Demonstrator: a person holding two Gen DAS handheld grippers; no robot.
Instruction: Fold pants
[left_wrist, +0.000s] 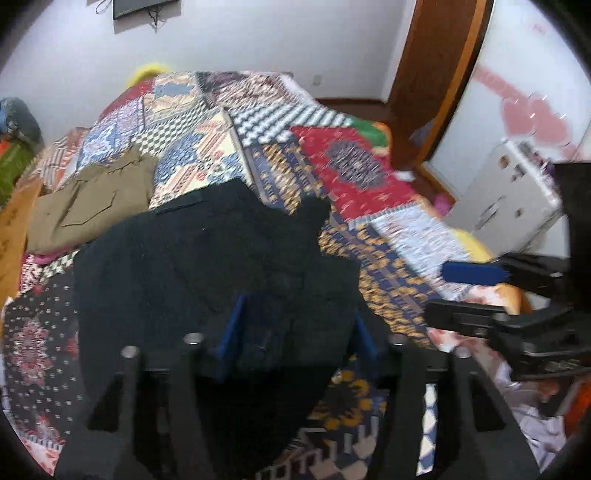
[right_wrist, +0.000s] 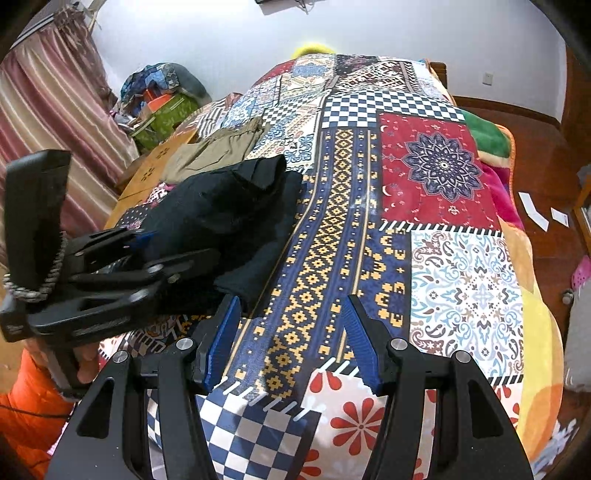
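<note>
Pants: black fabric pants lie bunched on the patchwork bedspread, left of the bed's middle.
Left gripper: blue-padded fingers parted, dark cloth between them, pads not pressing.
Right gripper: fingers half open, empty, over bare bedspread just right of the pants.
Far left: folded khaki garment.

1. We note a bed under a patchwork quilt.
2. Black pants lie bunched on its left side.
3. Khaki pants lie folded just beyond, nearer the edge.
</note>
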